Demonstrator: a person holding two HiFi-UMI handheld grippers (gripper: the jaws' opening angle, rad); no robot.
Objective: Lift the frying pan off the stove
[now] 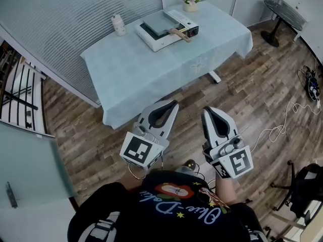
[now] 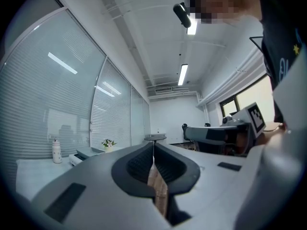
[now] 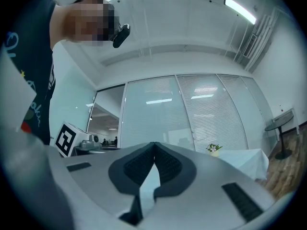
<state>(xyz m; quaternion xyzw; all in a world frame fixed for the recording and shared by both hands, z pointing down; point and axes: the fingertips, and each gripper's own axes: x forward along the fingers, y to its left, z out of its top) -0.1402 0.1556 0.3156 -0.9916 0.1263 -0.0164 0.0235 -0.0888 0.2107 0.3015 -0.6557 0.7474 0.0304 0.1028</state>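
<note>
Head view, starting at the left edge: a frosted glass door stands beside a black metal frame, and behind them runs a glass wall with closed blinds. Against that wall is the bench, draped in a pale blue cloth that hangs down its near side. A white bottle stands upright on its far left part. To the bottle's right is a white portable stove, and the frying pan, square and grey, rests on it with its wooden handle pointing toward the near right. A small flower pot sits at the far corner. Over the wooden floor in front of the bench, well apart from the pan, the left hand-held gripper is clenched with nothing between its jaws. The right hand-held gripper beside it is likewise closed and empty. Further right lie loose cables and a power strip. A round black side table stands at the far right corner.
</note>
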